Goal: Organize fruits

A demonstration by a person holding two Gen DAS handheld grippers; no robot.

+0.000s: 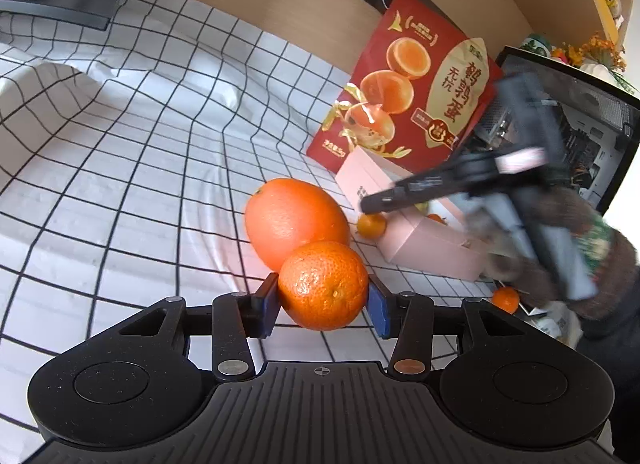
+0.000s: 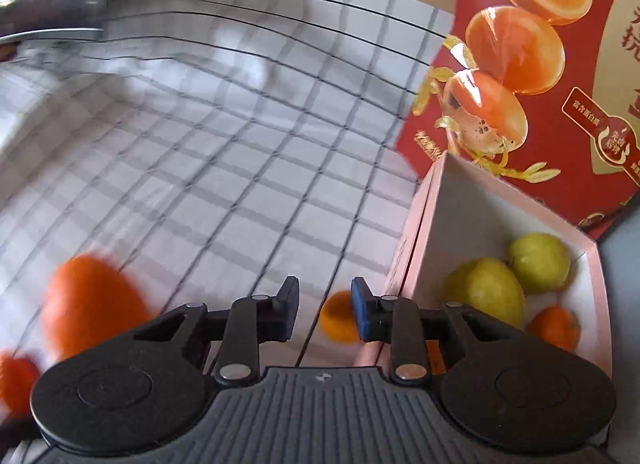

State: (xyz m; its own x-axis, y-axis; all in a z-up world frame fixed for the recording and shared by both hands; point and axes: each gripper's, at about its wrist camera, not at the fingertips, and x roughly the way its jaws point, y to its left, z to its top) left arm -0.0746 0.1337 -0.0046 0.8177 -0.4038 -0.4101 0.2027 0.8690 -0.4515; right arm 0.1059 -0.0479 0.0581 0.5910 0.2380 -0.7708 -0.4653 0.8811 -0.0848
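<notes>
Left gripper (image 1: 323,298) has a mandarin (image 1: 323,285) clamped; right gripper (image 2: 325,314) parted and empty near the pink box (image 2: 424,224).

My left fingers pinch the mandarin across its middle, just in front of the big orange (image 1: 294,220) on the checked tabletop (image 1: 140,168). Best move, I think: lift clear of the orange, carry over the box wall, release low so it doesn't bounce. Right view shows what left can't: inside the box, two yellow-green fruits (image 2: 486,290) and a small orange fruit (image 2: 555,326). Another small mandarin (image 2: 338,316) sits just outside the wall. Left view shows my grasp; right view blurs it.
</notes>
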